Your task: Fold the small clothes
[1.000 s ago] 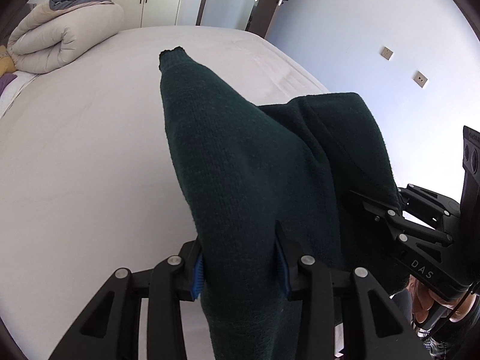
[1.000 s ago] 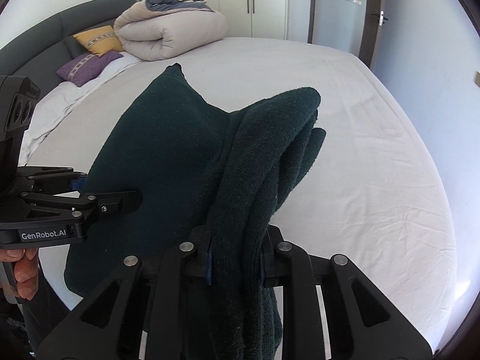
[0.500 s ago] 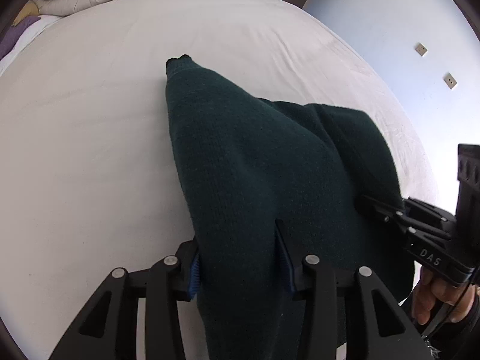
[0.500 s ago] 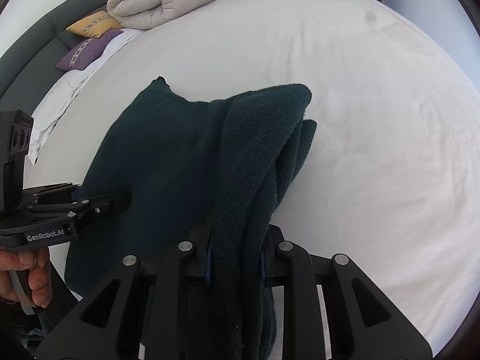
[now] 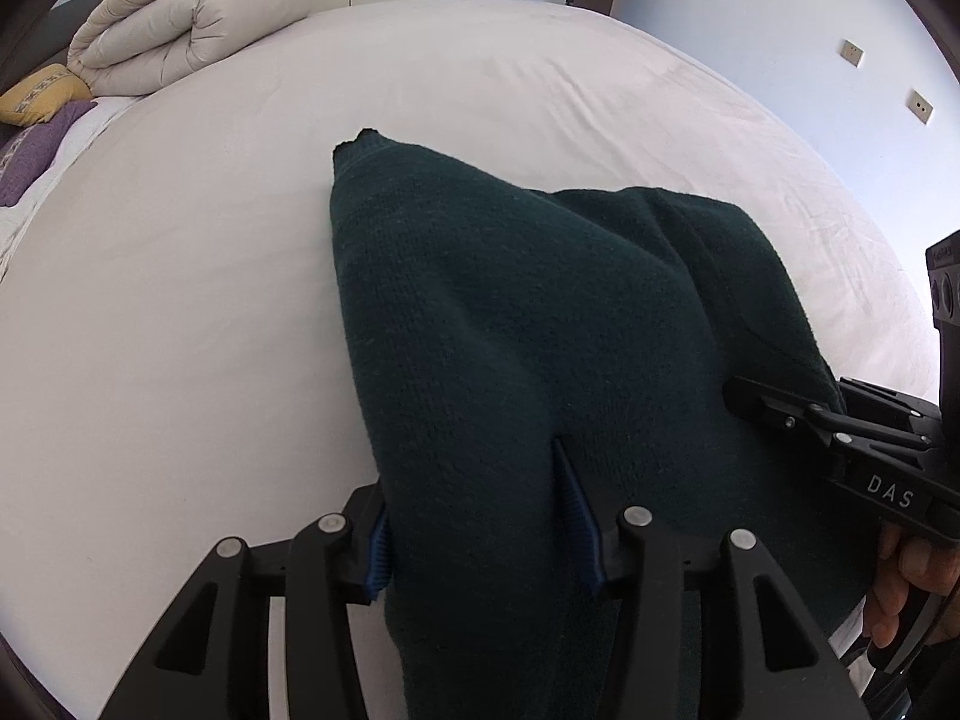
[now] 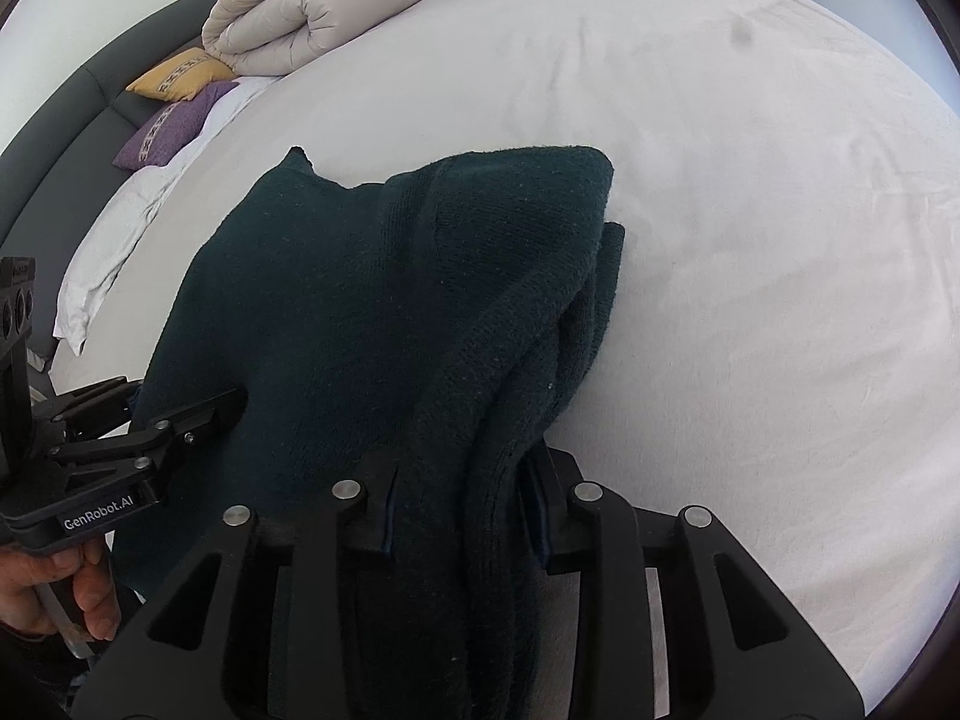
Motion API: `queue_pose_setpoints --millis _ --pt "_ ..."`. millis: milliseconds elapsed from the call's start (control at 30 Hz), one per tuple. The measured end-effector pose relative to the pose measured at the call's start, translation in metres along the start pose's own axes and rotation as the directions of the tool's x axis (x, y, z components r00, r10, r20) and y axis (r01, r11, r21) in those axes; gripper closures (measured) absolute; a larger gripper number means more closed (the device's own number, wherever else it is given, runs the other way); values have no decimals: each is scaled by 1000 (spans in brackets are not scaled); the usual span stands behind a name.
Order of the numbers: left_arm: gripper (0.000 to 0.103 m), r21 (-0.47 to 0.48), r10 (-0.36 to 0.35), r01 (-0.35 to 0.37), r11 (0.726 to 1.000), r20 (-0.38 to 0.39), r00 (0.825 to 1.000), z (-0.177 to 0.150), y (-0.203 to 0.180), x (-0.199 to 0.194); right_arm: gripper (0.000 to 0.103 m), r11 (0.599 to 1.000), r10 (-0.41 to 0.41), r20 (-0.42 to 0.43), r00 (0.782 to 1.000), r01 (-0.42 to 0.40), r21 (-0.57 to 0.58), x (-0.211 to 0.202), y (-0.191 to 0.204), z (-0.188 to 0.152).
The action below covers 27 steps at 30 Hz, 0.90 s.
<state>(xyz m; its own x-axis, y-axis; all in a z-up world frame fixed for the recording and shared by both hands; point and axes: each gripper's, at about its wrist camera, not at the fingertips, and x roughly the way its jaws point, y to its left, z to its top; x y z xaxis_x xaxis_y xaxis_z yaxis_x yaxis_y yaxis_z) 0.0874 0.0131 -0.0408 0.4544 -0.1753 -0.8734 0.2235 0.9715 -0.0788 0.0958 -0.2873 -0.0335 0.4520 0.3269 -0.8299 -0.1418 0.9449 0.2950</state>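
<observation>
A dark green knitted sweater [image 5: 510, 324] lies draped over the near part of a white bed [image 5: 180, 300], its near edge lifted by both tools. The left gripper [image 5: 474, 516] is clamped on the sweater's near left edge, blue pads [image 5: 579, 516] pressed into the knit on either side. The right gripper [image 6: 462, 510] is clamped on a thicker bunched fold at the sweater's right side, where the layers stack in a ridge running away toward the far right corner. A pointed corner of the garment sticks out at the far left. At the far left of the bed sit a rolled beige duvet [image 6: 312, 18], a yellow cushion [image 6: 180, 75] and a purple cushion [image 6: 171, 126].
</observation>
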Motion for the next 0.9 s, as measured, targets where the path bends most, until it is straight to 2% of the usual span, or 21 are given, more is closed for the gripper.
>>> queue_pose_setpoints --millis 33,133,233,267,333,367,400,433,467,533,600,667,700,733,800,833,867,900 --pt "45 -17 -1 1 1000 6 1000 -4 -1 -3 73 1000 4 2 1000 -4 0 0 3 5" --pt "34 -87 -24 27 996 33 999 -11 9 -17 53 999 -1 22 1000 1 37 -15 2 7" --pt "31 -188 -90 96 978 44 995 -21 22 -34 53 995 21 85 996 -29 100 -48 -10 -1" --pt "30 -206 -87 99 973 69 994 -25 24 -43 52 994 13 107 994 -24 104 -59 -13 -6" --pt "19 -210 -48 82 974 161 986 -35 22 -70 50 994 -20 151 988 3 113 -81 -20 -16" --pt "15 -202 -23 67 977 213 977 -39 19 -85 50 992 -34 168 985 14 122 -92 -24 -22" --pt "7 -194 8 46 980 267 964 -44 18 -102 50 990 -47 186 982 21 139 -101 -28 -28" --pt "1 -183 43 18 983 325 945 -50 13 -119 50 987 -57 206 977 25 158 -111 -31 -34" --pt "0 -169 77 -11 986 388 919 -55 6 -138 50 984 -67 227 972 27 175 -125 -36 -41" --pt "0 -128 129 -75 989 491 861 -68 -10 -171 50 979 -81 275 958 25 202 -144 -39 -49" --pt "0 -87 165 -140 986 559 813 -64 -23 -197 50 975 -106 318 942 35 220 -168 -40 -54" --pt "0 -73 212 -213 974 618 757 -66 -39 -227 50 975 -132 377 917 52 215 -201 -38 -56" --pt "0 -70 227 -241 968 653 723 -56 -22 -242 50 977 -145 416 898 65 201 -216 -33 -55" --pt "0 -69 239 -268 961 693 680 -59 -28 -259 50 979 -158 455 876 80 188 -235 -29 -55" --pt "0 -64 236 -289 955 753 614 -60 -31 -288 38 982 -177 544 820 107 158 -272 -16 -54" --pt "0 -69 233 -288 955 778 584 -62 -33 -302 25 982 -185 599 779 119 148 -290 -8 -56" --pt "0 -91 248 -294 951 794 555 -65 -34 -313 14 980 -198 655 729 137 143 -309 0 -59" --pt "0 -110 260 -295 949 805 534 -62 -35 -321 9 978 -206 711 672 153 139 -326 8 -63"
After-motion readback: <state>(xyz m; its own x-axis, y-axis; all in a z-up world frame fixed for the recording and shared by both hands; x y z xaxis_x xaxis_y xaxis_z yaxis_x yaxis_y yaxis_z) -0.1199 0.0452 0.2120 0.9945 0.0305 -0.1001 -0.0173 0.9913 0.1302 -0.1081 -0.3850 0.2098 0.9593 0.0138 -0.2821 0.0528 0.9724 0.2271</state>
